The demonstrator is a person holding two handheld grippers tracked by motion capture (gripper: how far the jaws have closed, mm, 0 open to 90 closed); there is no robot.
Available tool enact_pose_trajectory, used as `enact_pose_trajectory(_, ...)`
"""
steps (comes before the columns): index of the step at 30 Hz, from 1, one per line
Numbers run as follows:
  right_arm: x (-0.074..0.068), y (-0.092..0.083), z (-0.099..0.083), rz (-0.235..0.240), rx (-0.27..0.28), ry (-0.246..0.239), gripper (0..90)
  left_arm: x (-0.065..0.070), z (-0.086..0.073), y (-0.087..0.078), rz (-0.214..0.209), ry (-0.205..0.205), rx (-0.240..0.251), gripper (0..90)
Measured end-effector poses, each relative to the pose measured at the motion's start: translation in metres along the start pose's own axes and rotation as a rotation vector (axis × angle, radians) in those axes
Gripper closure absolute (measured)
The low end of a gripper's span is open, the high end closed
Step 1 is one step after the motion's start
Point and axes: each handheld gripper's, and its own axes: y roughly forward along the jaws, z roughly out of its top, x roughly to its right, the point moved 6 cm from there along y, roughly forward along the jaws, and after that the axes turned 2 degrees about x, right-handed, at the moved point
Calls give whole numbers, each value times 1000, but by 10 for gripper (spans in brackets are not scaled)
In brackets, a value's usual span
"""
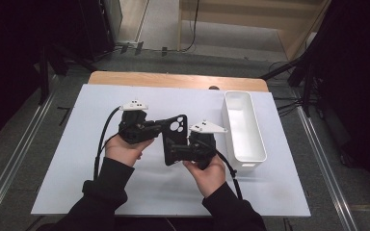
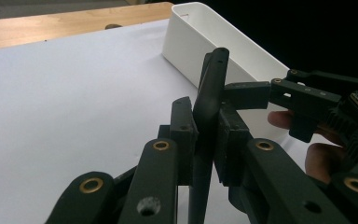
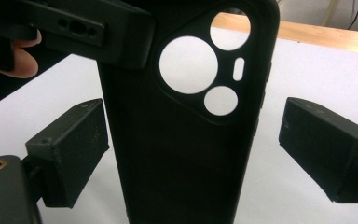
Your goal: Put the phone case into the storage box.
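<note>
Above the white sheet, left of the white bin (image 1: 243, 126), the left gripper (image 1: 160, 126) pinches the black phone case (image 1: 174, 138) by its edge, lifted clear. The right gripper (image 1: 176, 153) straddles the case, jaws spread, pads apart from it. Beyond lies the wooden table edge (image 1: 173, 80).

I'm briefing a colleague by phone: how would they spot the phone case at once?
Start at the white sheet covering the table, left of the long white bin. Between the person's two hands a flat black phone case stands upright, pinched by the left claw. Its round camera cut-outs set it apart.
</note>
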Motion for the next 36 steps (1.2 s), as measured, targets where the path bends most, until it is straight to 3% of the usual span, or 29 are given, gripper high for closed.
enact_pose_trajectory(4, -1, 1, 1, -3, 6, -2, 64, 2, -1, 2, -3, 3, 1, 799)
enact_pose_trajectory(7, 0, 3, 0, -34, 2, -4, 64, 3, -2, 3, 0, 9, -2, 800)
enact_pose_trajectory(18, -3, 7, 1, -29, 0, 3, 64, 9, -4, 6, -12, -2, -1, 800)
enact_pose_trajectory(23, -2, 7, 1, -24, 9, 1, 64, 12, -3, 6, -30, -42, 14, 801)
enact_pose_trajectory(36, 2, 5, 2, -30, 19, -19, 111, 16, -4, 8, -33, -22, 12, 798)
